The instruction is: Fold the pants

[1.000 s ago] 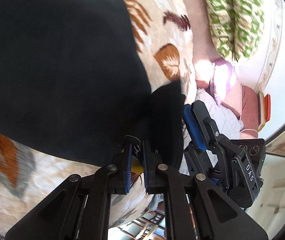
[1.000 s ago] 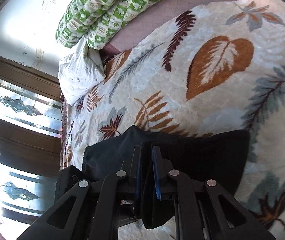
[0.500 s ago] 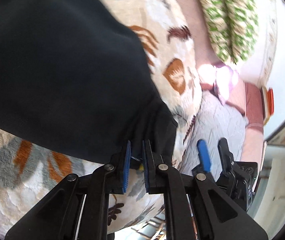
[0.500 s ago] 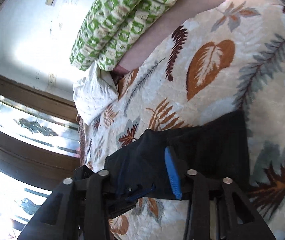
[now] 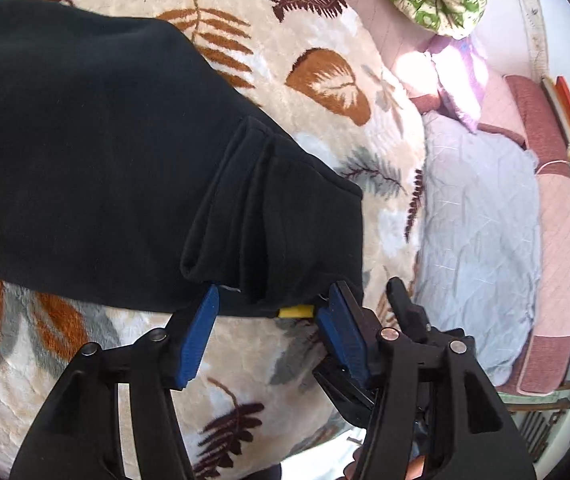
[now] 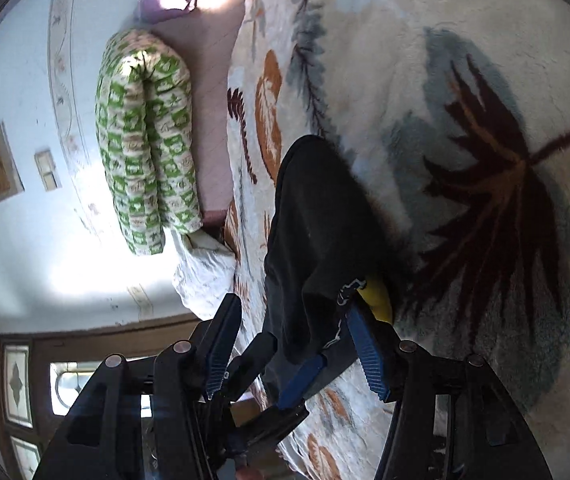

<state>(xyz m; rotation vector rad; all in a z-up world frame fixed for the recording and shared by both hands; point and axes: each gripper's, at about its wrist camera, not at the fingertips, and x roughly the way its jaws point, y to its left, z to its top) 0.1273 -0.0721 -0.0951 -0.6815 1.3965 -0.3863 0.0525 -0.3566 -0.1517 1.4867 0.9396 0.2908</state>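
Black pants [image 5: 97, 152] folded flat, ribbed waistband bunched, on leaf-print blanket [image 5: 325, 52]

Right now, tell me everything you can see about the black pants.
The black pants look like soft, matte knit fabric, lying folded in layers on the leaf-patterned blanket. A bunched, ribbed end faces the tongs, with a small yellow tag at its edge. Both the left tongs and right tongs are open at that end, gripping nothing.
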